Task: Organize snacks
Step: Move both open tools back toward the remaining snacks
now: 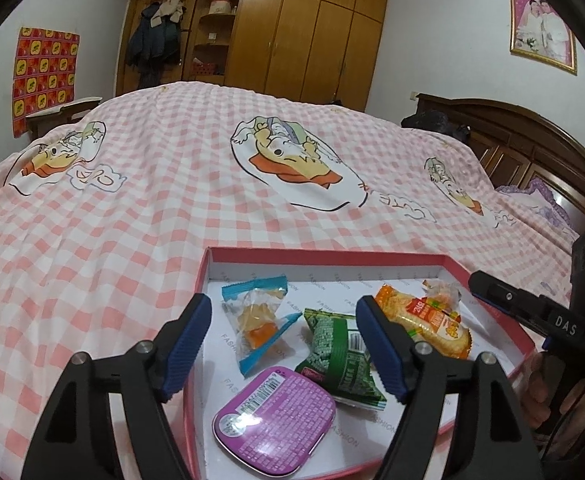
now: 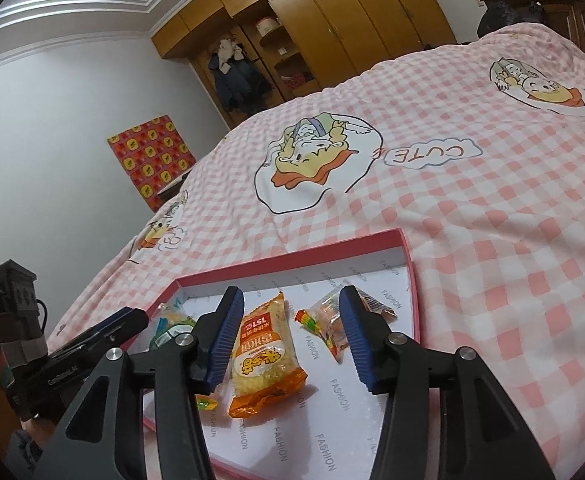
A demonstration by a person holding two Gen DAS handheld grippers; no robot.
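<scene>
bedspread of pink-and-white checked cloth [image 1: 132,264], bearing all. on it, shallow pink-rimmed cardboard box lid with white printed floor [image 1: 324,254], holding every snack. orange rice-cracker packet [image 2: 262,354]: long axis runs away from the right gripper [image 2: 288,334], lying between and just ahead of its spread, empty jaws (nearer arm for this one). green crinkled packet [image 1: 338,354] and purple flat tin [image 1: 274,422]: ahead of the left gripper [image 1: 282,346], likewise spread and empty.
</scene>
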